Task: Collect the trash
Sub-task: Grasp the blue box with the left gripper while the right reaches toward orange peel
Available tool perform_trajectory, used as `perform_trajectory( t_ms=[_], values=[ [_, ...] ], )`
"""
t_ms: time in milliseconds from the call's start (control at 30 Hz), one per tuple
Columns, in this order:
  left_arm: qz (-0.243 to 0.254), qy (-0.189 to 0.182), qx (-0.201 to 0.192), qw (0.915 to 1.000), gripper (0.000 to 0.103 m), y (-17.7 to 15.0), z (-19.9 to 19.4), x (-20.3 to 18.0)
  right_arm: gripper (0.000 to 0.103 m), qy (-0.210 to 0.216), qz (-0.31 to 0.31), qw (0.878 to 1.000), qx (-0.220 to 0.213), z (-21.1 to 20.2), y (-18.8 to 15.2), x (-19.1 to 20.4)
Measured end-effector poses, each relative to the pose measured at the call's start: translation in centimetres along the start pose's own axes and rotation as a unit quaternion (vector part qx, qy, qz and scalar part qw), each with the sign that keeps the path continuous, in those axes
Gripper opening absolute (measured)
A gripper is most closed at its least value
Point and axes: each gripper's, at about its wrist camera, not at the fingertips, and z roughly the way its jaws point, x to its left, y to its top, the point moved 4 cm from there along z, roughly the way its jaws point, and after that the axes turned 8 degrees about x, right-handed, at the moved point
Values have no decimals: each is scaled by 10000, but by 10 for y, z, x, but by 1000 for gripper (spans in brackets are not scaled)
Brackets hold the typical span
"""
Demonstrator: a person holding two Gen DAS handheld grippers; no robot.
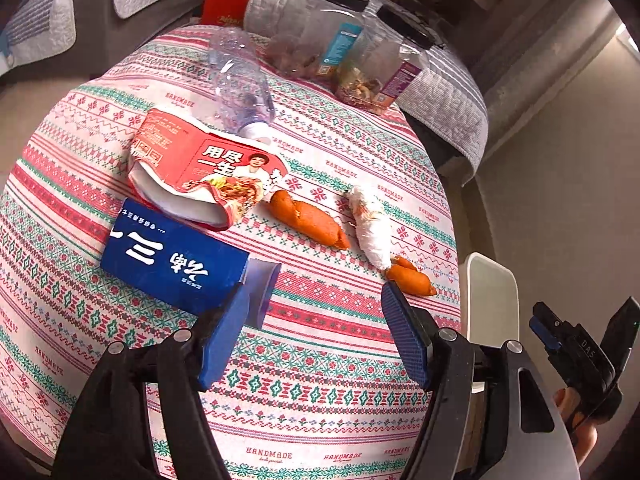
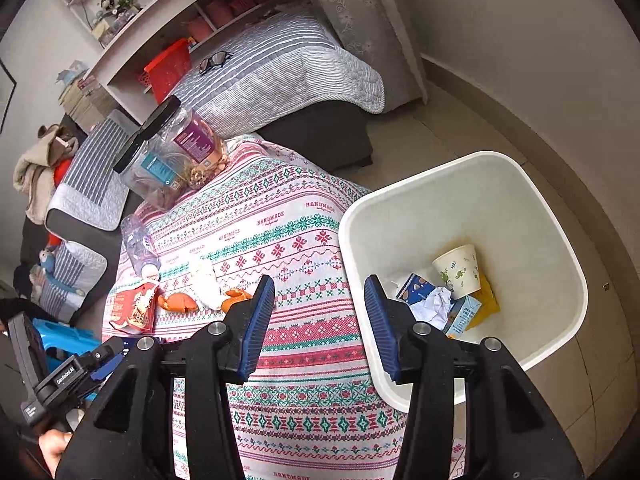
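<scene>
Left tongs [image 1: 316,336] gape wide and carry nothing, hovering low over the desk [image 1: 320,400] with the near pad right at the open flap of the blue carton [image 1: 172,264]. Right tongs [image 2: 320,328] are also wide and unloaded, straddling the desk edge and the rim of the white bin [image 2: 560,240]. Trash left on the cloth: carton, crushed noodle cup [image 1: 200,176], clear bottle [image 1: 240,80], orange peel [image 1: 308,220], wadded tissue [image 1: 372,228]. Risks as I see them: carton flap folds under the pad and the box skids into the cup; bottle likely rolls if nudged; peel is probably slick and thin, so pads may pinch the cloth and drag everything. The two lidded jars [image 1: 348,52] at the far edge hold food, so likely not trash.
</scene>
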Motion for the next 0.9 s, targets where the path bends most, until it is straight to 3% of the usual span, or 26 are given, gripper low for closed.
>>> perform_trajectory(
  t_ms=[133, 300, 467, 600, 667, 900],
  values=[
    [-1115, -138, -19, 9937, 67, 4, -8, 66, 46, 44, -284, 9993, 230, 14, -8, 25],
    [-1809, -732, 141, 9807, 67, 0, 2, 89, 50, -233, -751, 9958, 460, 35, -19, 55],
    [-2026, -759, 130, 9762, 68, 2, 15, 92, 54, -513, -1470, 9847, 784, 63, -34, 87],
    [-2149, -782, 6, 9735, 68, 5, 26, 93, 72, -1146, -2485, 9580, 861, 80, -50, 112],
    [-2177, -782, -3, 9729, 68, 7, 31, 92, 76, -1228, -2812, 9478, 861, 85, -54, 120],
    [-2357, -731, -17, 9691, 69, 12, 46, 92, 77, -1496, -3273, 9279, 979, 113, -48, 131]
  ],
)
